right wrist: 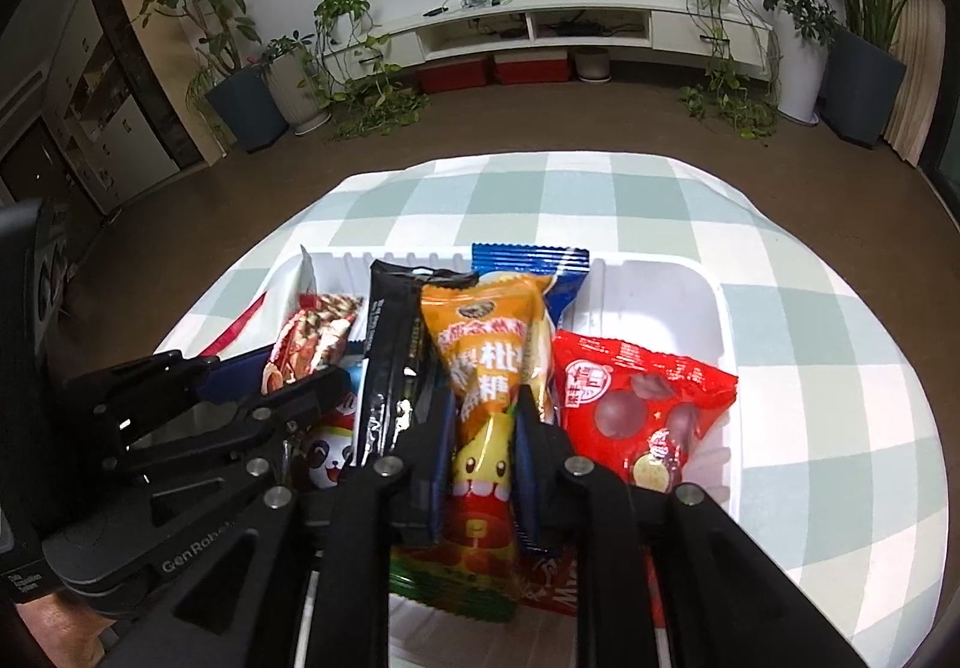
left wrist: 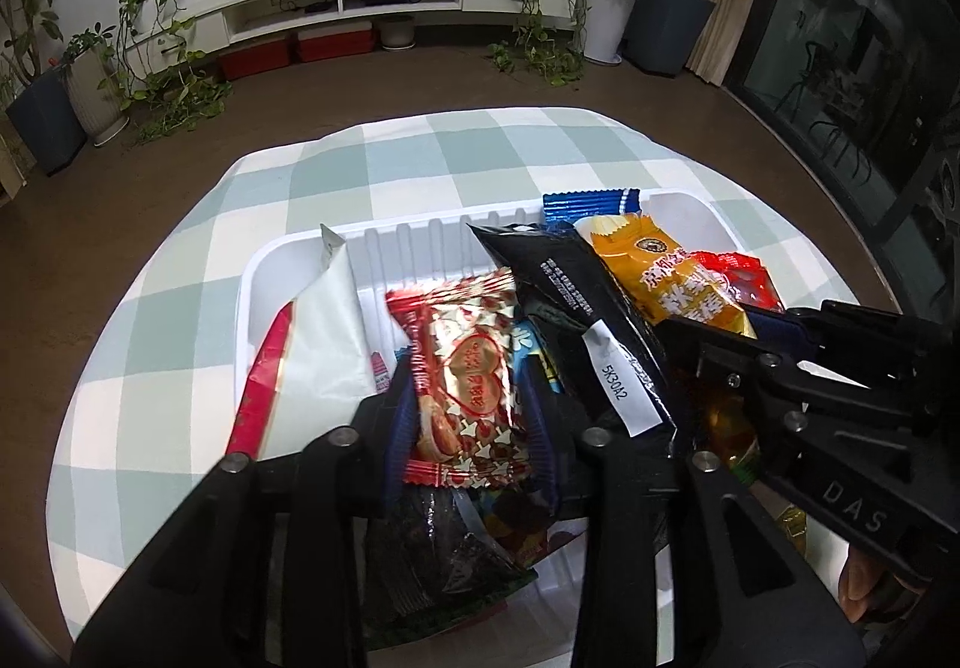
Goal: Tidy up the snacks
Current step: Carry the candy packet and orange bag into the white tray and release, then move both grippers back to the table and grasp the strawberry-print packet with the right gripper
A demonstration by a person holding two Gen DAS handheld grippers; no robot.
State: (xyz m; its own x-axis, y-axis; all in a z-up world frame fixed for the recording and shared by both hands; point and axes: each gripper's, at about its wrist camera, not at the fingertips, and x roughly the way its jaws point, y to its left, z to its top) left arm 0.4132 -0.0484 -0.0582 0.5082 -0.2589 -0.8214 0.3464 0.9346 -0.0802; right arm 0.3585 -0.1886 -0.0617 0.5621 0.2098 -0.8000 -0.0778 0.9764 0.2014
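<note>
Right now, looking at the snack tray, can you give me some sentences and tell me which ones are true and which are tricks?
1. The snacks sit in a white tray. True.
2. The tablecloth is plain red. False: it is checked pale green and white.
3. A red-and-gold heart packet sits between the left hand-held gripper fingers. True.
4. The orange packet lies on the floor. False: it is in the tray, between the right hand-held gripper fingers.
5. The red bag shows round chocolate balls. True.

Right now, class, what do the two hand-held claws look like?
Both claws, left and right, are matte black linkage frames with silver rivet pins and blue ribbed finger pads. One carries white "DAS" lettering, the other "Gen Robot".
</note>
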